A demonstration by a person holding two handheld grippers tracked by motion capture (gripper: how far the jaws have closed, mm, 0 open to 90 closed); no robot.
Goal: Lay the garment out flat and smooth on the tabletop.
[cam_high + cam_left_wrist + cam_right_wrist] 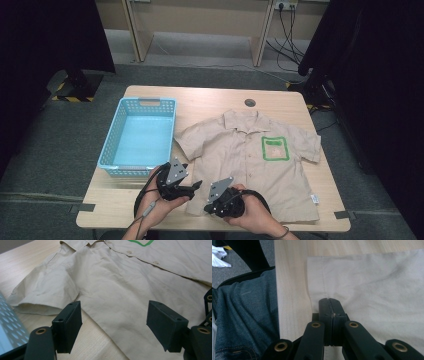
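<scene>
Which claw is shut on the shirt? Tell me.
The right claw: its jaws are pressed together at the beige shirt's bottom hem. The left claw stands open over the shirt's side edge.

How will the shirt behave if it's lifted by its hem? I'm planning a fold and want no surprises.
Probably floppy: the shirt lies flat with soft wrinkles, so it should drape and sag from wherever the right gripper, shut at its hem, lifts it. Likely light, as the cloth looks thin. The sleeve may trail and drag across the table.

blue basket (138, 137), wooden table (280, 97)
</scene>
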